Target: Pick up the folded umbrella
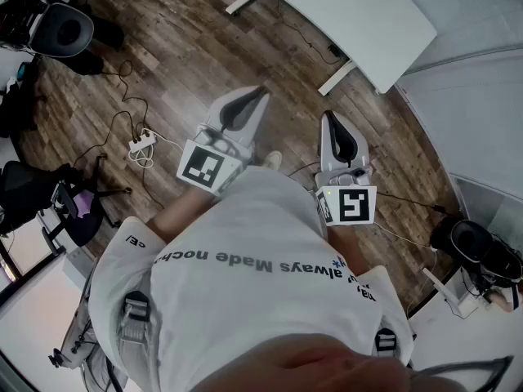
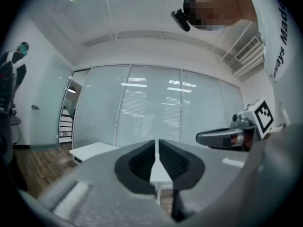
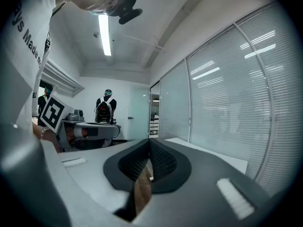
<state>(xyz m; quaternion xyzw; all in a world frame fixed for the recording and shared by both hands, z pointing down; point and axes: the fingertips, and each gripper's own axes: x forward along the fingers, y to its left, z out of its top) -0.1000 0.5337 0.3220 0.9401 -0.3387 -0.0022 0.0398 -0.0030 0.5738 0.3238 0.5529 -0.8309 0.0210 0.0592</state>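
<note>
No folded umbrella shows in any view. In the head view my left gripper (image 1: 260, 91) and right gripper (image 1: 328, 114) are held side by side in front of my body, above the wooden floor (image 1: 188, 64). In the left gripper view the left gripper (image 2: 156, 143) has its tips together with nothing between them. The right gripper (image 3: 150, 143) is also shut and empty in its own view. Each gripper appears in the other's view, the right gripper (image 2: 222, 137) at the right and the left gripper (image 3: 92, 129) at the left.
A white table (image 1: 359, 15) stands ahead. A power strip (image 1: 141, 144) with cables lies on the floor to the left, near a black chair (image 1: 49, 194). Black gear (image 1: 474, 243) sits at the right. A glass wall (image 2: 151, 108) is ahead. A person with a backpack (image 3: 105, 109) stands far off.
</note>
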